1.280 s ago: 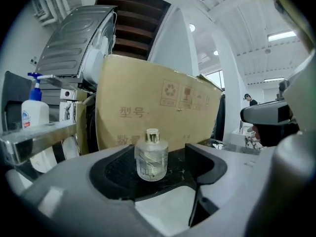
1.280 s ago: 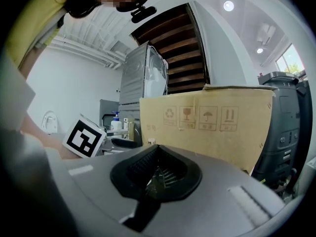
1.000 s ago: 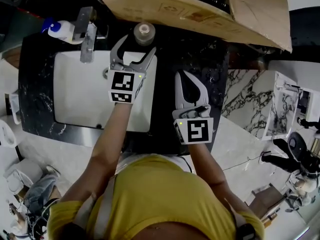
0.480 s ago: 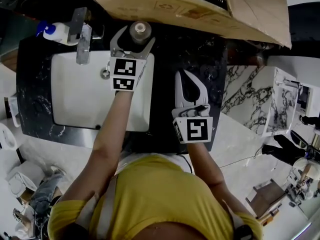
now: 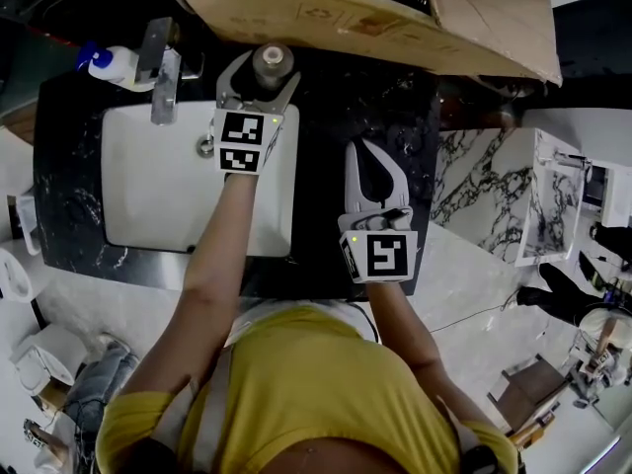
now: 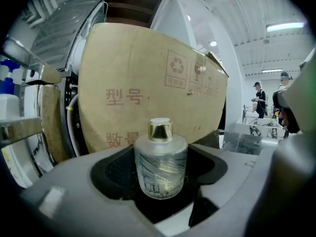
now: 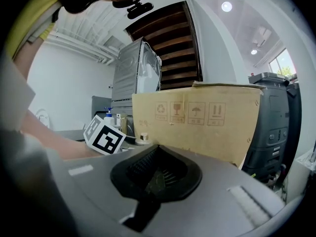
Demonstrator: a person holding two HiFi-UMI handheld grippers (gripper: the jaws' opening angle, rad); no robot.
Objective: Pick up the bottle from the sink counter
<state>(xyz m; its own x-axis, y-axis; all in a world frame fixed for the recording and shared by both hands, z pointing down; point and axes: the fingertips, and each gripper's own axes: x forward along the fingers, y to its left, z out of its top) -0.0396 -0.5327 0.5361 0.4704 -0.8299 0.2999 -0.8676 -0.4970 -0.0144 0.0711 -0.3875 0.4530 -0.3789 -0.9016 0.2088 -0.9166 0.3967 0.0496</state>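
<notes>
Nearest, the right gripper hangs over the dark bench just right of the sink, its fingers pressed together on nothing. I judge it is parked there to keep out of the way, since one gripper is enough for this lift. It touches none of the task's things.

Farther out, the left arm reaches over the sink's right side, so the left gripper meets the bottle from the front, nearly level. Its fingers are spread to either side of the bottle and have just been closing. The bottle stands between them, deep in the hollow of the pads, but the pads do not visibly press its sides, so I read no grip yet. Coming in low and level puts the pads on the round frosted body rather than on the narrow gold cap, which would give a poorer hold.

The bottle stands upright on the bench behind the sink's back right corner, right of the tap and apart from it. Close behind it stands a cardboard box, leaving little room beyond. That is likely why the approach comes from the near side. The lift probably needs to go straight up so as not to knock the box.
</notes>
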